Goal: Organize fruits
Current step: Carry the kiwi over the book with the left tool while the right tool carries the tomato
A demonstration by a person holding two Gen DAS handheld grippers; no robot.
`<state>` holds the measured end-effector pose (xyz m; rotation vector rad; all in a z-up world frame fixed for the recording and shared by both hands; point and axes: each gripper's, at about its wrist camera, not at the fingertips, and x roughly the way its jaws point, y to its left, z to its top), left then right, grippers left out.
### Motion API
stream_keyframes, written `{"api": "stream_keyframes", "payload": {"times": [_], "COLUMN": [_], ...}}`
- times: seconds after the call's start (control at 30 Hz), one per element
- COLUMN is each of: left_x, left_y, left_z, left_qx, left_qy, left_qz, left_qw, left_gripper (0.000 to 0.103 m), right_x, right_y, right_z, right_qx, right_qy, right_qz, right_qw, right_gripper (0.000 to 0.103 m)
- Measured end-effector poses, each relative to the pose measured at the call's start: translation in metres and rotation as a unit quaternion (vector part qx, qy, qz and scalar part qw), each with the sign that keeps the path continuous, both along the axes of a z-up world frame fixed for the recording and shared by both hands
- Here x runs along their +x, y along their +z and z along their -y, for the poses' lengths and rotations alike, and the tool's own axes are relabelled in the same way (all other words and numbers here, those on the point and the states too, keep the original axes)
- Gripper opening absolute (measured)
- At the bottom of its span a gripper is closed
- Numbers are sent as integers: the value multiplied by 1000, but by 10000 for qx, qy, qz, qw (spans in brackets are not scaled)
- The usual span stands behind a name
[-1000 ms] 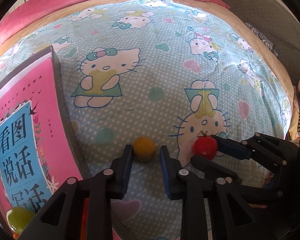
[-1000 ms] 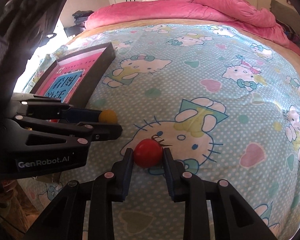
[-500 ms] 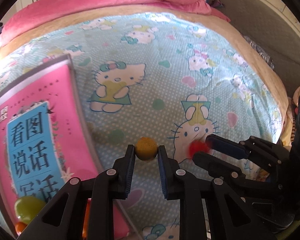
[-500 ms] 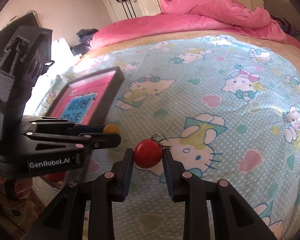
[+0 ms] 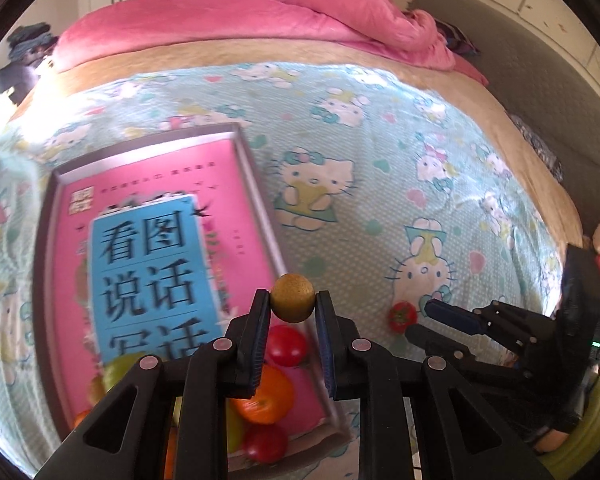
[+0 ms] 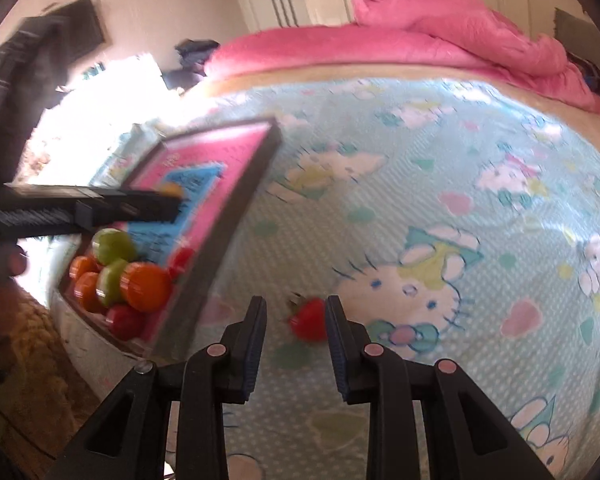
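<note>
Left gripper (image 5: 293, 308): closed on the yellow fruit (image 5: 292, 298), held at the fingertips, lifted over the near right part of the tray (image 5: 260, 184).

Right gripper (image 6: 296, 318): jaws parted wider than the tomato (image 6: 309, 319). The tomato sits between the fingers, nearer the right one; contact with either pad cannot be told through the blur. Whether it rests on the sheet (image 6: 420, 184) or is off it cannot be told either.

Tray: dark-rimmed, lying on the sheet, a pink book (image 5: 156, 240) flat in its base. Fruit heap (image 6: 120, 276) at the near end: orange, green and red pieces.

Key relation: from the left gripper, the heap lies straight below and slightly toward the holder, so a short descent should serve. From the right gripper, the tray lies to the left, its long edge running away and to the right. The left gripper is the nearer to the tray.

Step judged: yellow fruit about to be set down; tomato next.
</note>
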<state>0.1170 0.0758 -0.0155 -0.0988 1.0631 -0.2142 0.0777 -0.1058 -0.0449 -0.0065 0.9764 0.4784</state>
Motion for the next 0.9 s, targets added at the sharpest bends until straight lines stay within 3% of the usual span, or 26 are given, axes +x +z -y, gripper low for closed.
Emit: {"api": "stream_keyframes", "payload": {"times": [0.43,0.67,0.9], "left_x": [-33,-50,-53], "left_y": [5,1,-1], "left_z": [-88,-126,-142], "left_qx": [-100,-170,-89], "left_qy": [939,1358,1539], "left_qz": [-31,-101,-101], "left_qw": [9955,9905,9880], "left_gripper": [23,23,23], "right_x": [7,-10,-30], "right_y": [-16,17,44], "right_z": [-11,-18,-53], "right_qx": [-321,180,525], "right_qy": [75,214,733], "right_qz": [123,488,728], "right_qw": [9994,9984,9933], "right_gripper": [31,30,30]}}
